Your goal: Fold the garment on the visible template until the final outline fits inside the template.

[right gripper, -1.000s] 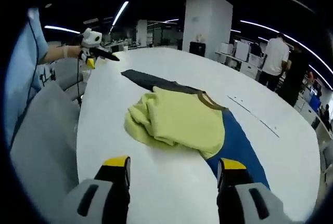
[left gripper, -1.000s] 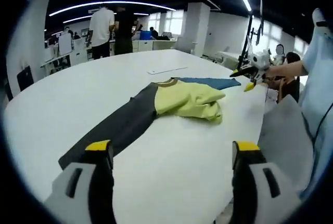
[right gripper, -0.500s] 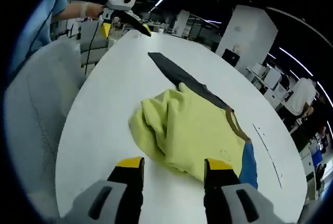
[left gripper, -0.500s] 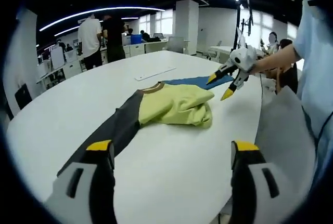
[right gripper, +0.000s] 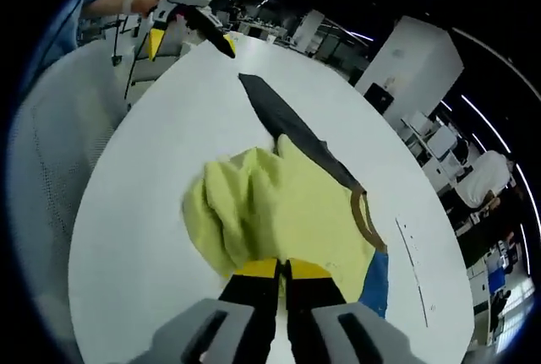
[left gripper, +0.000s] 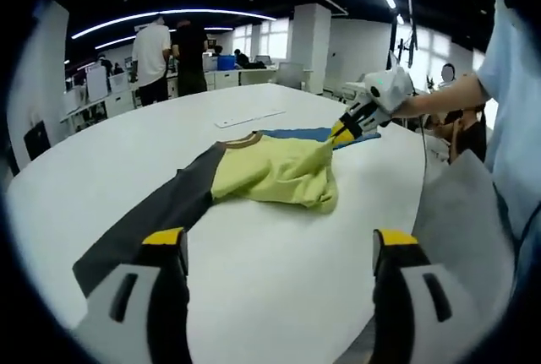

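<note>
right tongs (right gripper: 282,268) pinched on bunched garment (right gripper: 279,203), its hem hidden; left tongs (left gripper: 279,250) wide

Left hand-held gripper (left gripper: 275,275): jaws wide apart, hovering, holding nothing. Right hand-held gripper (right gripper: 283,269): jaws pinched together on garment (right gripper: 270,208), forearm extended.

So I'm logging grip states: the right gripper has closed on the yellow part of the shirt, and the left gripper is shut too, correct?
Not quite. The right gripper is closed on the yellow part of the shirt, but the left gripper is open: in the left gripper view its jaws stand wide apart above the white table, holding nothing.
</note>
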`<state>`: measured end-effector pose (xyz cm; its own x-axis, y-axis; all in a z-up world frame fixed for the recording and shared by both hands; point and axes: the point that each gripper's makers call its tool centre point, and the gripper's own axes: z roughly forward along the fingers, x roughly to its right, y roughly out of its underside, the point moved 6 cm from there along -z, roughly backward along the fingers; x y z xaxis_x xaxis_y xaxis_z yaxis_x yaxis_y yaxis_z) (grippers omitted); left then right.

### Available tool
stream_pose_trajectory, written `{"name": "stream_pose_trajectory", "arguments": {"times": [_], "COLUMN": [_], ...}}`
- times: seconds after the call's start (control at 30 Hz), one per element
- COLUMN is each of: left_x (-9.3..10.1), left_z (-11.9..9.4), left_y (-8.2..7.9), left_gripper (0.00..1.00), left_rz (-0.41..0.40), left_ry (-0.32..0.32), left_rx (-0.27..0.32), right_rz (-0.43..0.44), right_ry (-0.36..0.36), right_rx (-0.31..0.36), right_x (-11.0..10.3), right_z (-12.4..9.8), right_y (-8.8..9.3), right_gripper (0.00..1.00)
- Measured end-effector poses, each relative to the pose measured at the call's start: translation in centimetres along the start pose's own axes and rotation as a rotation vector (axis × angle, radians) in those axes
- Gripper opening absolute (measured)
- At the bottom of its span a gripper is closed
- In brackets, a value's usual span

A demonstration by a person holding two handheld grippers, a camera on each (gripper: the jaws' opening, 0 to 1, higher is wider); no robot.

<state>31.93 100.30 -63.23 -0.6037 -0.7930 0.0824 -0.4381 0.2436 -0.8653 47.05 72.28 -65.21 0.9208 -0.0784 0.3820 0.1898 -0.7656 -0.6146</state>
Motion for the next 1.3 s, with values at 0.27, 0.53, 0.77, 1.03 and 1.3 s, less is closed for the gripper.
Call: {"name": "stream_pose_trajectory", "arguments": {"times": [0.27, 0.53, 0.77, 1.03, 1.3], "left_x": [0.2, 0.0, 0.1, 0.3, 0.6], "left_z": [0.2, 0.2, 0.3, 0.3, 0.5], "left_y": [0.1, 0.7, 1.0, 1.3, 1.5], "left_gripper": [0.86, 0.84, 0.83, 0.83, 0.83], "left_rz": [-0.02, -0.045, -0.066, -0.081, -0.092], "left_ry": [0.006, 0.0, -0.004, -0.006, -0.001], "left_rx": [0.004, -0.006, -0.005, -0.011, -0.011], "right_rz": [0.1, 0.205, 0.298, 0.345, 0.354], "right_ry": [-0.013, -0.015, -0.029, -0.049, -0.072], "right_rx": [0.015, 0.005, -0.02, -0.042, -0.071], "right_x": [3.7, 6.1, 6.7, 6.4, 6.0], "right_z": [2.6, 6.5, 9.2, 10.7, 11.5], "right_y": [-1.6, -1.7, -0.3, 0.7, 1.3], "right_gripper": [0.0, 0.0, 0.0, 0.0, 0.0]}}
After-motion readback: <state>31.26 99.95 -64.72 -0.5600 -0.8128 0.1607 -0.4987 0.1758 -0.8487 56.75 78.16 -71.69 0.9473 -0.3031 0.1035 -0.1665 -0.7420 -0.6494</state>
